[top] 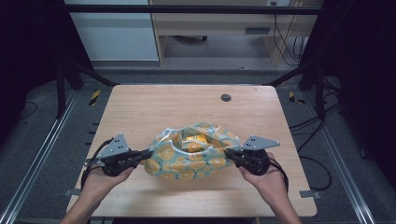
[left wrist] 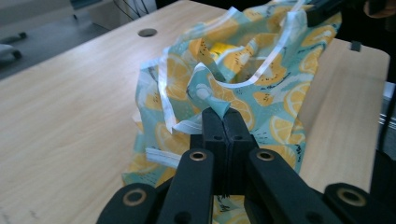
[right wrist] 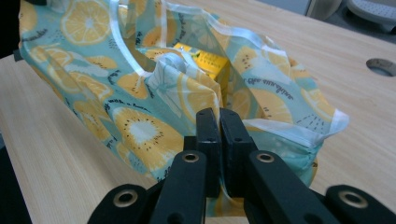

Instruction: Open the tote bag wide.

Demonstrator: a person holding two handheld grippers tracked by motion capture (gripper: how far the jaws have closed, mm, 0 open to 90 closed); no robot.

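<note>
A soft cloth bag point(top: 189, 154) printed with orange slices on pale blue lies on the near half of the wooden table point(top: 187, 105). My left gripper point(top: 145, 154) is shut on the bag's left edge; in the left gripper view the fabric point(left wrist: 243, 79) bunches at the pinched jaws point(left wrist: 224, 119). My right gripper point(top: 229, 154) is shut on the bag's right edge, its jaws point(right wrist: 219, 121) clamping a fold of cloth point(right wrist: 140, 121). The bag's mouth hangs open between them, showing a yellow box point(right wrist: 210, 60) inside, also visible from above point(top: 195, 139).
A round grommet hole point(top: 226, 97) sits in the tabletop toward the far edge. Dark frame posts flank the table on both sides, with cables on the floor at right. A desk stands behind the table.
</note>
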